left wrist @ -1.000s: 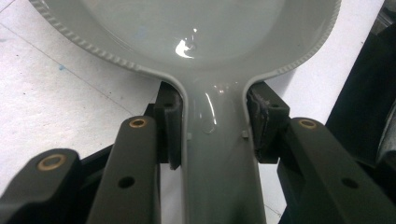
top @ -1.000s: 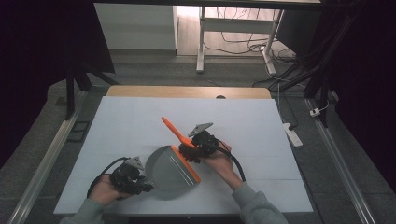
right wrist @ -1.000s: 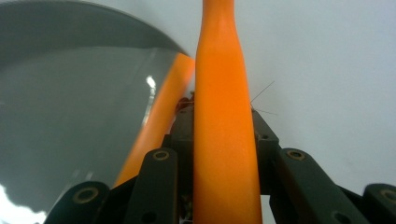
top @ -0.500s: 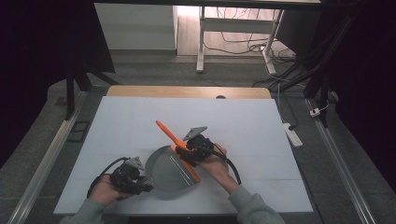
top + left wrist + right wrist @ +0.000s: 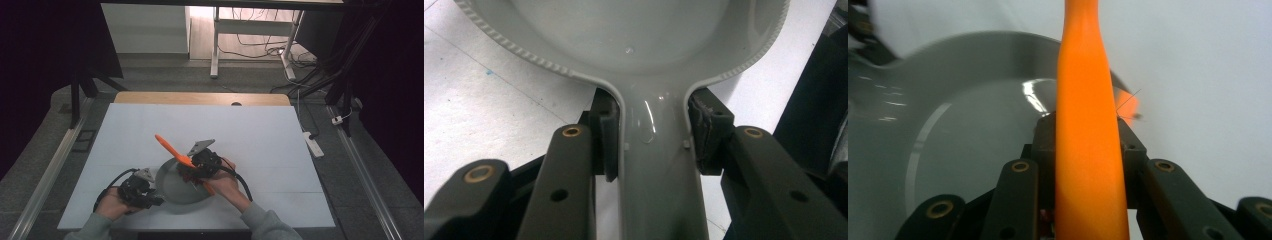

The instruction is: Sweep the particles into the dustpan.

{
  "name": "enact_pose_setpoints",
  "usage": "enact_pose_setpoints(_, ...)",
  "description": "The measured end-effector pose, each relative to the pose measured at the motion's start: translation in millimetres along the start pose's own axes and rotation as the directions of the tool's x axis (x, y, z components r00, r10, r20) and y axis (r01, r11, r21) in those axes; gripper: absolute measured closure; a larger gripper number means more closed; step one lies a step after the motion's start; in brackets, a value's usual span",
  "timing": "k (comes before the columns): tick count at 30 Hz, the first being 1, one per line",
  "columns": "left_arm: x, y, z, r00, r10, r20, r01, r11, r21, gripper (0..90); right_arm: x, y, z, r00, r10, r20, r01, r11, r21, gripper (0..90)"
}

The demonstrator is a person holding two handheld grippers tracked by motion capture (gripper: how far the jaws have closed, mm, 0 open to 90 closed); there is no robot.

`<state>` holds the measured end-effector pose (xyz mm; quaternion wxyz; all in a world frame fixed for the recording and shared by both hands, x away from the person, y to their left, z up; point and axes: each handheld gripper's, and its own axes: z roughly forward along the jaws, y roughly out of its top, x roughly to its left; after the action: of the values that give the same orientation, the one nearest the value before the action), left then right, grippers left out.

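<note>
Orange spatula (image 5: pixel 181 159) — over grey pan (image 5: pixel 172 187)

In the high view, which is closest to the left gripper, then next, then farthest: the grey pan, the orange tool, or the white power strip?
1. grey pan: its handle sits in the left gripper.
2. orange tool: over the pan.
3. white power strip: on the floor, far right.

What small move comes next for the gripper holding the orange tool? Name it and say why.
Probably sweep the orange tool down across the inside of the grey pan. The right gripper is clamped on the tool's handle and sits over the pan, while the left gripper grips the pan's handle, steadying it on the table.
</note>
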<state>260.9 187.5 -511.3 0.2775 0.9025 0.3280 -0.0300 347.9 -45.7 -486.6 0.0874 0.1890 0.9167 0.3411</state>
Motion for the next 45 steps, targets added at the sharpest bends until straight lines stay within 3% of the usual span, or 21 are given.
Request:
enact_pose_setpoints(2,-0.1,0.0,0.1,1.0,0.001,-0.002,-0.001,1.0,0.001,61.8,1.2,4.5,-6.3,0.9999,-0.013,0.01,0.014,1.0,-0.028,70.9)
enact_pose_setpoints(6,-0.2,0.0,0.0,1.0,-0.001,-0.002,0.001,1.0,-0.001,61.7,-8.9,5.4,-19.0,0.9992,0.017,0.036,-0.014,0.997,-0.07,70.9)
enact_pose_setpoints(8,-0.3,0.1,0.0,1.0,-0.001,-0.002,0.001,1.0,0.0,61.8,-23.5,2.6,-29.5,0.9959,0.065,0.062,-0.059,0.994,-0.094,70.9)
enact_pose_setpoints(12,-0.2,0.2,0.1,1.0,0.001,0.0,-0.001,1.0,-0.001,61.7,-37.2,-1.6,-34.5,0.9912,0.101,0.086,-0.092,0.991,-0.101,70.9)
enact_pose_setpoints(18,-0.2,0.1,0.2,1.0,-0.005,0.0,0.005,1.0,-0.003,61.7,-55.3,-9.1,-32.5,0.9836,0.139,0.115,-0.129,0.987,-0.091,70.9)
enact_pose_setpoints(23,-0.4,0.1,0.8,1.0,-0.007,0.001,0.007,1.0,-0.006,61.7,-60.6,-6.0,-14.3,0.9854,0.127,0.114,-0.12,0.991,-0.06,70.9)
enact_pose_setpoints(28,0.1,-0.2,1.0,1.0,-0.007,0.004,0.007,1.0,-0.007,61.7,-57.5,2.6,11.1,0.9863,0.086,0.14,-0.092,0.995,0.035,70.9)
enact_pose_setpoints(31,0.2,-0.5,1.2,1.0,-0.007,0.003,0.007,0.9999,-0.009,61.7,-54.7,5.8,15.3,0.9894,0.08,0.121,-0.085,0.996,0.033,70.9)
enact_pose_setpoints(36,0.1,-0.5,1.5,1.0,-0.008,0.003,0.008,0.9999,-0.008,61.7,-39.2,7.8,16.0,0.9946,0.022,0.101,-0.028,0.998,0.064,70.9)
enact_pose_setpoints(41,0.0,-0.3,1.6,1.0,-0.007,0.003,0.007,1.0,-0.005,61.7,-27.5,5.2,10.7,0.9969,0.002,0.078,-0.007,0.999,0.053,70.9)
enact_pose_setpoints(44,0.2,-0.2,1.8,1.0,-0.004,0.002,0.004,1.0,0.0,61.7,-22.5,5.5,4.0,0.9996,0.022,0.015,-0.023,0.999,0.026,70.9)
enact_pose_setpoints(45,0.2,-0.2,2.0,1.0,-0.004,0.001,0.004,1.0,-0.001,61.7,-20.2,6.0,2.1,0.9999,0.01,0.006,-0.01,1.0,0.023,70.9)
